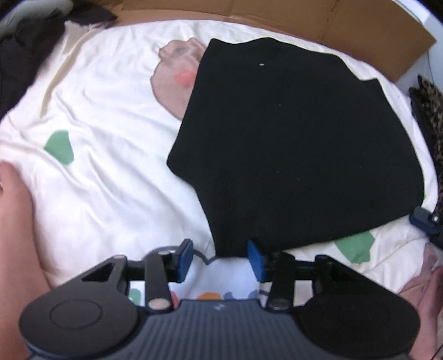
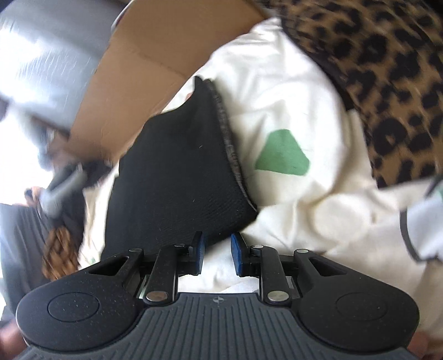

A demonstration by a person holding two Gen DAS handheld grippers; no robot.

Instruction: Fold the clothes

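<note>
Black garment (image 1: 290,144) lies flat on bed w/ cream sheet (image 1: 110,116), cardboard (image 1: 304,16) behind. L gripper (image 1: 220,259) at garment's near edge — jaws apart, nothing held. R gripper (image 2: 217,254) at garment's corner (image 2: 171,177), jaws apart, empty. Leopard-print fabric (image 2: 387,83) far right — well apart from garment.
</note>
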